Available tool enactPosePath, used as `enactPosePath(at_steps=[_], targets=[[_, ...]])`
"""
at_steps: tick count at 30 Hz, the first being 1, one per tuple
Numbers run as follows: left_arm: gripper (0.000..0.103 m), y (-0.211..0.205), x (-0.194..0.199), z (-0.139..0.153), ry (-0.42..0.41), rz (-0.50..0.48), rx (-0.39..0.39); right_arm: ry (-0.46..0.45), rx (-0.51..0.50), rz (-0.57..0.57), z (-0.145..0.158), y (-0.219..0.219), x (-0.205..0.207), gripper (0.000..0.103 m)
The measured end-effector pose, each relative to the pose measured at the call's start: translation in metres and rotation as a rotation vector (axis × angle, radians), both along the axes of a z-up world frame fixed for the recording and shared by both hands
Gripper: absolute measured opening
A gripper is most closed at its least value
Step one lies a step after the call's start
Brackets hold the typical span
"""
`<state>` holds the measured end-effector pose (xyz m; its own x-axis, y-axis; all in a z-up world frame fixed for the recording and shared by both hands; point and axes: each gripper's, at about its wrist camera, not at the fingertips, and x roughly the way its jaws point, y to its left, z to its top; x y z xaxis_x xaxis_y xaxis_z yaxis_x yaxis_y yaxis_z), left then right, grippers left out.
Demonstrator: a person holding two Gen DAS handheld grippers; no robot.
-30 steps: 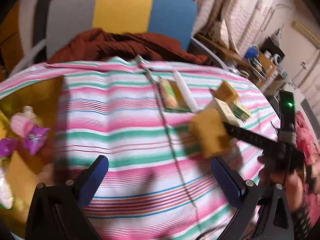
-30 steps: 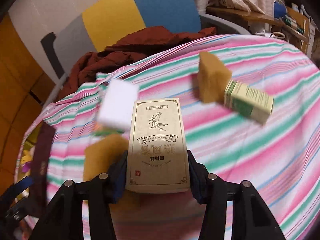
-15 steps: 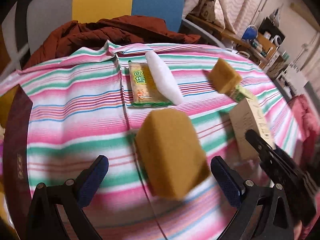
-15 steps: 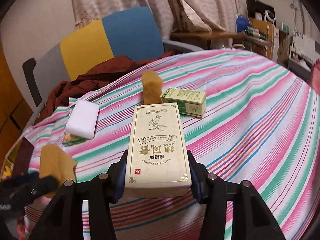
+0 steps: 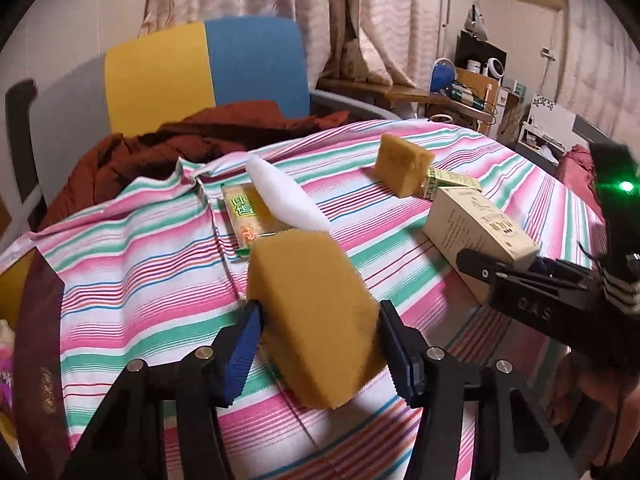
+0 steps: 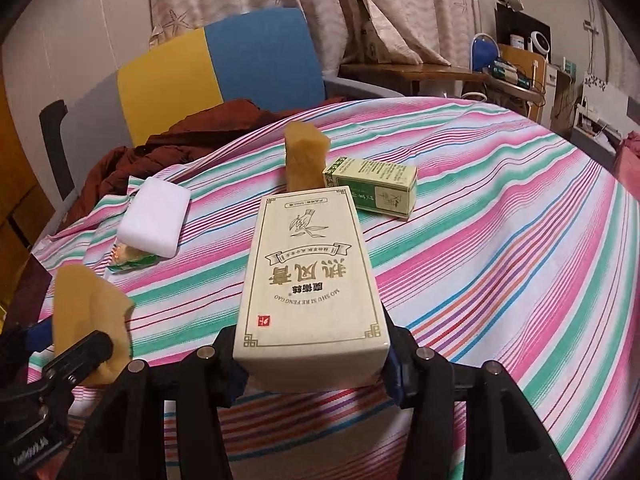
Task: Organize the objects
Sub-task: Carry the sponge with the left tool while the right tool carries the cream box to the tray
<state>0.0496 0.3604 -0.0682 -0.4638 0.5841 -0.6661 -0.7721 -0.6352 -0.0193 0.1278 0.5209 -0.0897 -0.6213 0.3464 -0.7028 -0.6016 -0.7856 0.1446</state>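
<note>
The left gripper [image 5: 316, 354] is closing its blue fingers [image 5: 242, 354] around a near yellow sponge [image 5: 310, 316], which is sitting between them with both pads at its sides. The right gripper [image 6: 314, 364] is gripping a cream box [image 6: 310, 276] at its near end, fingers partway open to the box's width, the box reaching forward over the striped worktop [image 6: 500, 240]. Just beyond the left fingers a white sponge [image 5: 286, 200] is lying across a flat green-and-yellow packet [image 5: 244, 216]. Ahead of the right fingers, past the box's far end, a second yellow sponge [image 6: 304, 156] is standing upright, with a green carton [image 6: 372, 190] just beside it. Farther off, a rust-red cloth [image 5: 180, 148] is draping over a yellow-and-blue chair [image 5: 204, 68].
</note>
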Motion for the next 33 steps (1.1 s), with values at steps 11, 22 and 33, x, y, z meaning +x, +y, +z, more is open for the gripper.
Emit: enactPosePath(at_steps=[11, 22, 33], targets=[[0.055, -0.035, 0.019, 0.003, 0.082, -0.002, 0.042, 0.040, 0.033, -0.010, 0.007, -0.013, 0.011, 0.053], [0.053, -0.058, 0.031, 0.007, 0.109, 0.012, 0.064, 0.044, 0.026, 0.113, 0.013, -0.069, 0.013, 0.053], [0.053, -0.121, 0.040, 0.036, 0.115, 0.043, 0.128, 0.064, -0.004, 0.244, 0.038, -0.118, -0.002, 0.053]])
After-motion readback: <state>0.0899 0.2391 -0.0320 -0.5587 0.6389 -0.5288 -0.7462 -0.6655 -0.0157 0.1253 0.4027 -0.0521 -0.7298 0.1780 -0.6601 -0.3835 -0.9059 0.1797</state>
